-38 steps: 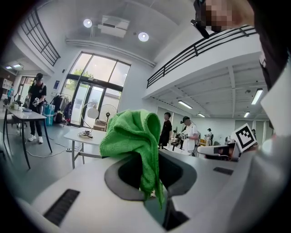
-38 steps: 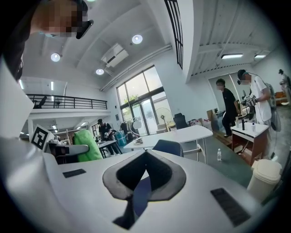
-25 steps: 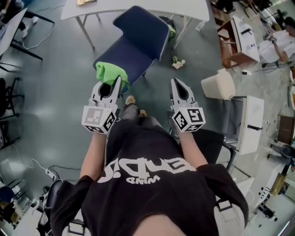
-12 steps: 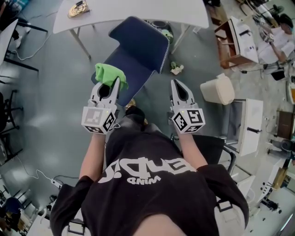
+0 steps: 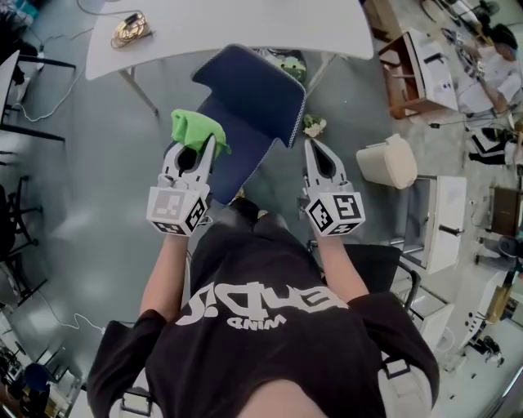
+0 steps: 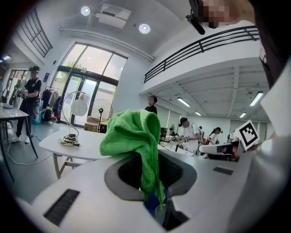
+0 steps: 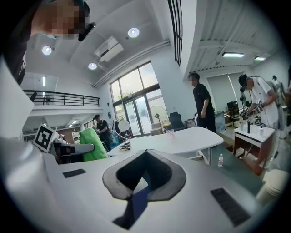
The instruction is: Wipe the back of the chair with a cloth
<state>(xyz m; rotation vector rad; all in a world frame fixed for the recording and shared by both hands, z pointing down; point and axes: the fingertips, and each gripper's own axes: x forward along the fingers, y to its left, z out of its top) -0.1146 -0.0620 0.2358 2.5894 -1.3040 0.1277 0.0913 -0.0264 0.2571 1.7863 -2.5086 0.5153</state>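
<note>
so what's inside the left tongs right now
A bunched green cloth, drooping through the opening of the left tongs, which are shut on it. The pinched end of the cloth is covered by the tongs.

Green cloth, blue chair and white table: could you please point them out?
green cloth point(image 5: 196, 129): head view, its bunched top.
blue chair point(image 5: 253, 90): head view, its upper padded panel.
white table point(image 5: 245, 20): head view, bare tabletop.

Left gripper point(image 5: 192, 148) and right gripper point(image 5: 314, 147): white plastic shells, tapered jaws, dark-rimmed opening behind the tips. A white cube with black square markers sits at the rear of each point(image 5: 175, 211). Person wears a black short-sleeved T-shirt point(image 5: 270, 326) with white lettering and pale shoulder straps point(image 5: 392, 365).
</note>
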